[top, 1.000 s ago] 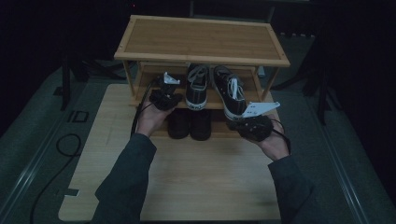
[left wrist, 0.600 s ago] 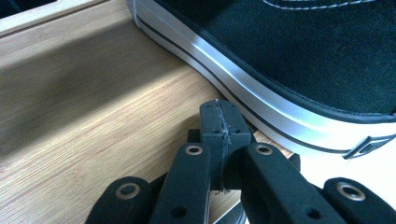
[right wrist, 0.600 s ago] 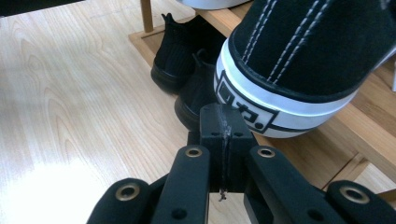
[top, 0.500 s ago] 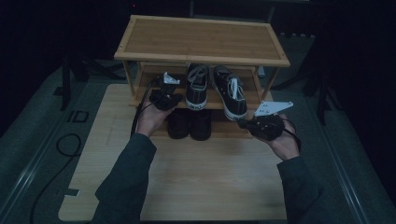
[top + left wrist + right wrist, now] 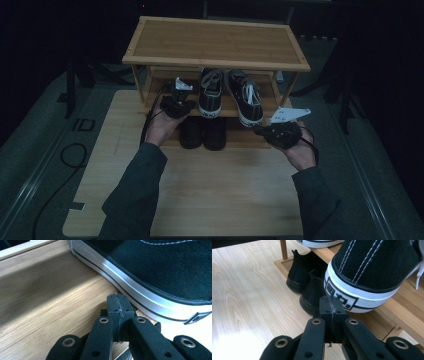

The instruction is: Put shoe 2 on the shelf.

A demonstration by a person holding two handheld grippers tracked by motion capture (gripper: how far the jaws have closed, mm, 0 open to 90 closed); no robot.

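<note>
left gripper (image 5: 178,102): clenched, empty, on rack (image 5: 215,61) shelf beside left sneaker (image 5: 211,95), toe hidden under top | dark shoes (image 5: 202,132): on floor, detail lost in shadow | right gripper (image 5: 280,132): clenched, empty, near right sneaker (image 5: 246,97) heel overhanging shelf

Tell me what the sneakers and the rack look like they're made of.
The sneakers look like black canvas: woven matte uppers, white stitching, and a glossy white band, probably rubber, around the sole. The rack looks like light wood, perhaps bamboo, with fine straight grain and a smooth satin finish.
</note>
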